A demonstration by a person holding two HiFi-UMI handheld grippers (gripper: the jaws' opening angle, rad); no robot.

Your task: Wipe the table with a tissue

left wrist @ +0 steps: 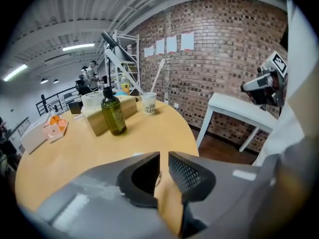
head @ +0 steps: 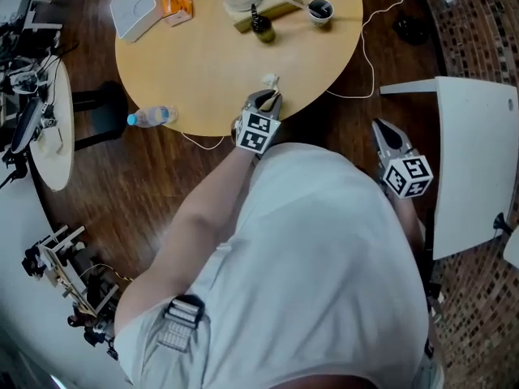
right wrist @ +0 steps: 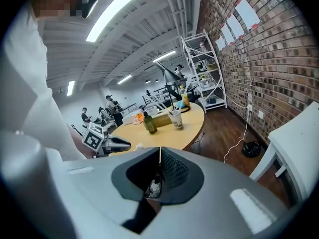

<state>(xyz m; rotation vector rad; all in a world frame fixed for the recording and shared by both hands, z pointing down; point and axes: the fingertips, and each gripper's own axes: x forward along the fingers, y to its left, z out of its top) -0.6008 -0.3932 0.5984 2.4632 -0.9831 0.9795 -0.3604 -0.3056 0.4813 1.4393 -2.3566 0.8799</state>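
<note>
On the round tabletop (head: pixel 203 71) a white box (head: pixel 134 6) sits far left. The one crumpled tissue (head: pixel 270 79) lies near the front edge, just beyond the left gripper (left wrist: pixel 164 158), whose jaws stand slightly spread with nothing pinched. The tissue looks light, soft and easily torn, so I'd pinch the wad's bulk rather than a loose corner. Further back stand one green bottle (head: pixel 261 29) and one paper cup (head: pixel 320 10). Off the tabletop to the right, the right gripper (right wrist: pixel 159 153) has its jaws pressed together.
</note>
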